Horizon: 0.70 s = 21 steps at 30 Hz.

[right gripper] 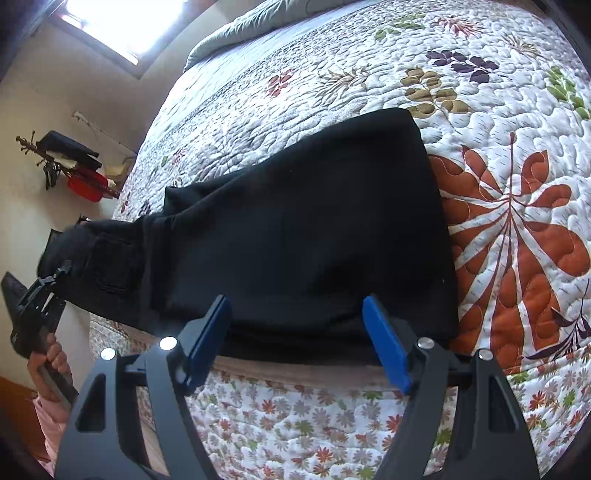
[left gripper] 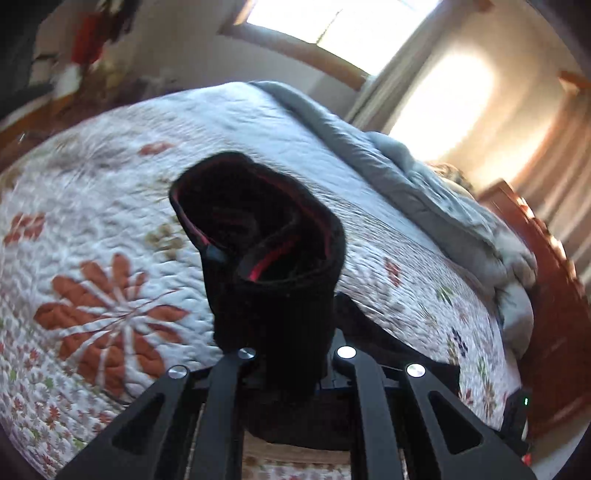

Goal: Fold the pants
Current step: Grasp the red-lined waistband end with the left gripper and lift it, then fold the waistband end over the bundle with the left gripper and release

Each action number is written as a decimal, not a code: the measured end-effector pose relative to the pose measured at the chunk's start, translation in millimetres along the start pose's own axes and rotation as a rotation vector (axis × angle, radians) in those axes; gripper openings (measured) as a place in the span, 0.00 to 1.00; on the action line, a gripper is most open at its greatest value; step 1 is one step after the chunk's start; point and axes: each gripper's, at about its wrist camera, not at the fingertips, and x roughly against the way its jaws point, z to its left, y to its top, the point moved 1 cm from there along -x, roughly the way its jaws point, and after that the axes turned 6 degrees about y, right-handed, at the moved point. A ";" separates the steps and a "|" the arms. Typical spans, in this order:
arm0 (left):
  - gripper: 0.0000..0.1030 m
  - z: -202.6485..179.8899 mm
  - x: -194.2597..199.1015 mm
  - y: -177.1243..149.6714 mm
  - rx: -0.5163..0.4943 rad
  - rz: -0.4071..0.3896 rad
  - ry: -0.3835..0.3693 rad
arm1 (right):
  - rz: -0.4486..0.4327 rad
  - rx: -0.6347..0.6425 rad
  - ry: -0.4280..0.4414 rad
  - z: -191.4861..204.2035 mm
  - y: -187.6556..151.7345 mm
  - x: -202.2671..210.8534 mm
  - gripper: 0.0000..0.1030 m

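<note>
1. Sunlit bedroom: my work surface is a bed under a white quilt [right gripper: 498, 122] printed with orange flowers and leaves, a grey blanket [left gripper: 424, 177] bunched along its far side below a bright window [left gripper: 332, 26].
2. My black pants [right gripper: 295, 229] lie flat across the quilt near the bed's edge, folded into a broad dark panel; one end trails off toward the left of my right camera's view.
3. My left gripper [left gripper: 291, 354] is clamped narrow on that end: a bunched tube of black fabric with a red inner lining stands up between its arms, raised off the quilt.
4. From my right camera I see that same gripper [right gripper: 61, 271] low at the left, a hand [right gripper: 51, 363] in a pink sleeve around its handle.
5. My right gripper [right gripper: 297, 325] stands wide, its blue pads [right gripper: 388, 343] on either side of the near fold of the pants; I cannot tell whether they touch the cloth.
</note>
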 end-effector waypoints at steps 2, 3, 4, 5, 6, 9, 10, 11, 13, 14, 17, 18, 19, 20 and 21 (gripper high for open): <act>0.11 -27.9 0.1 -8.4 -0.080 0.007 -0.016 | 0.000 0.002 0.003 1.5 0.2 3.6 0.72; 0.11 -41.0 -0.9 -14.7 -0.120 0.015 -0.024 | 0.000 0.003 0.004 2.4 -0.3 4.8 0.72; 0.11 -59.0 -4.7 -23.7 -0.172 0.026 -0.031 | -0.002 0.002 0.008 2.1 0.0 6.6 0.72; 0.11 -68.7 -6.1 -30.5 -0.199 0.034 -0.033 | -0.003 0.000 0.012 1.6 0.1 7.4 0.72; 0.11 -82.7 -12.2 -39.9 -0.242 0.051 -0.036 | -0.004 -0.007 0.015 0.0 1.0 8.0 0.72; 0.11 -110.6 -28.1 -63.3 -0.317 0.113 -0.051 | -0.008 -0.029 0.028 -6.2 2.1 9.1 0.72; 0.12 -115.7 -31.0 -71.4 -0.339 0.129 -0.053 | -0.008 -0.035 0.033 -7.8 2.6 9.0 0.72; 0.12 -126.2 -37.8 -82.7 -0.381 0.161 -0.053 | -0.009 -0.039 0.037 -9.9 3.1 9.2 0.72; 0.17 -138.1 -49.8 -98.9 -0.434 0.222 -0.061 | -0.011 -0.054 0.047 -14.0 4.1 9.3 0.72; 0.21 -141.3 -56.7 -107.6 -0.460 0.260 -0.067 | -0.011 -0.060 0.050 -16.1 4.4 9.2 0.72; 0.34 -143.2 -59.8 -129.8 -0.490 0.351 -0.112 | -0.007 -0.062 0.048 -18.0 5.9 8.9 0.72; 0.37 -140.5 -52.6 -131.6 -0.466 0.371 -0.161 | -0.004 -0.058 0.047 -17.5 6.0 9.3 0.72; 0.47 -136.7 -44.6 -129.5 -0.446 0.365 -0.188 | -0.001 -0.052 0.044 -15.9 6.2 8.6 0.72; 0.55 -132.1 -35.0 -125.6 -0.428 0.345 -0.206 | 0.003 -0.045 0.038 -14.8 6.3 9.4 0.72; 0.57 -124.1 -21.5 -116.8 -0.402 0.306 -0.219 | 0.005 -0.040 0.031 -11.1 6.4 8.1 0.72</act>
